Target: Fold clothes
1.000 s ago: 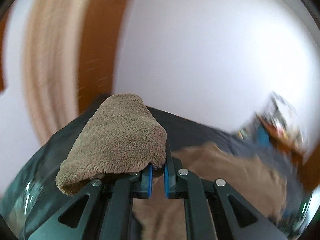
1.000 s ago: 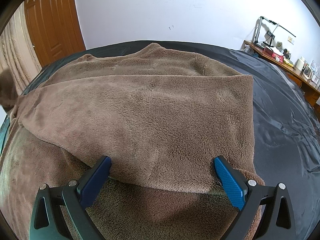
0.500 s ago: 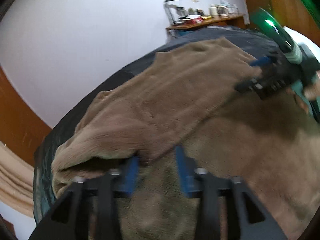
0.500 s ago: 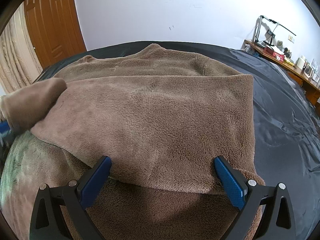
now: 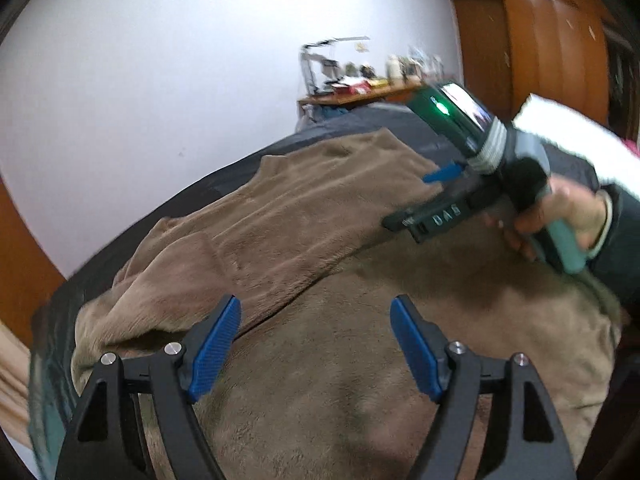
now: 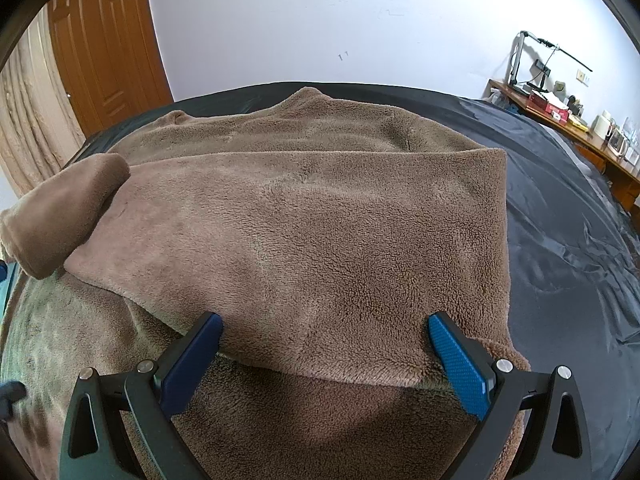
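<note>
A: Status? Left gripper [image 5: 316, 344] jaws are opening, nothing between the blue pads [image 5: 216, 346], just hanging over the brown fleece garment [image 5: 320, 380].

B: Right gripper [image 6: 324, 356] is spread wide too, gripping nothing, parked at the near hem of the folded-over flap [image 6: 320, 240]. Garment lies flat on the black satin bed sheet [image 6: 560, 220].

A: So the sleeve fold looks just let go. The rolled brown sleeve end [image 6: 60, 216] sits bunched on the left edge.

B: Next probably calls for flattening that, then gripping the near hem for the next fold.

A: Obstructions?

B: None close. Wooden desk with clutter [image 6: 580, 128] and wooden door [image 6: 104, 48] are well away by the white wall.
</note>
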Demonstrator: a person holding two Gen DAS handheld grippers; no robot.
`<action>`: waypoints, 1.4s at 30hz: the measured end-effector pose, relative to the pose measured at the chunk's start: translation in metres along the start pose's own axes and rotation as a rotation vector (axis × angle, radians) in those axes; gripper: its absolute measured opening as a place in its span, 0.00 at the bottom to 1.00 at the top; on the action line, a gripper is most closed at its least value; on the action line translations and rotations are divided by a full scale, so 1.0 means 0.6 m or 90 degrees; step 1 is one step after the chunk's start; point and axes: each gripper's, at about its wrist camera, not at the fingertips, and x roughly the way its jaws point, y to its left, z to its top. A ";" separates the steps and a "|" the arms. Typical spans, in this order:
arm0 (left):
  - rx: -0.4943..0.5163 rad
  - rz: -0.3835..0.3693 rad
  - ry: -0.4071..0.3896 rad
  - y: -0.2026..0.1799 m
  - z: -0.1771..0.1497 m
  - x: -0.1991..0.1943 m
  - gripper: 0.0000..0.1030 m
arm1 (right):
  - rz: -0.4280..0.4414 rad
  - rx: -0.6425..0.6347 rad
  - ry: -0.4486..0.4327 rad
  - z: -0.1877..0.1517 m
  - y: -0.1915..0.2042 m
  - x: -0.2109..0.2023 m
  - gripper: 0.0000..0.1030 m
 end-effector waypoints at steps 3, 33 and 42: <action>-0.102 -0.012 -0.029 0.054 -0.011 -0.031 0.78 | -0.002 -0.001 0.001 0.000 0.001 0.000 1.00; -0.641 0.109 -0.123 0.319 -0.194 -0.075 0.78 | 0.029 -0.568 -0.199 0.013 0.410 -0.113 1.00; -0.612 0.129 -0.085 0.310 -0.185 -0.059 0.78 | 0.071 -0.425 -0.129 0.081 0.417 -0.057 0.84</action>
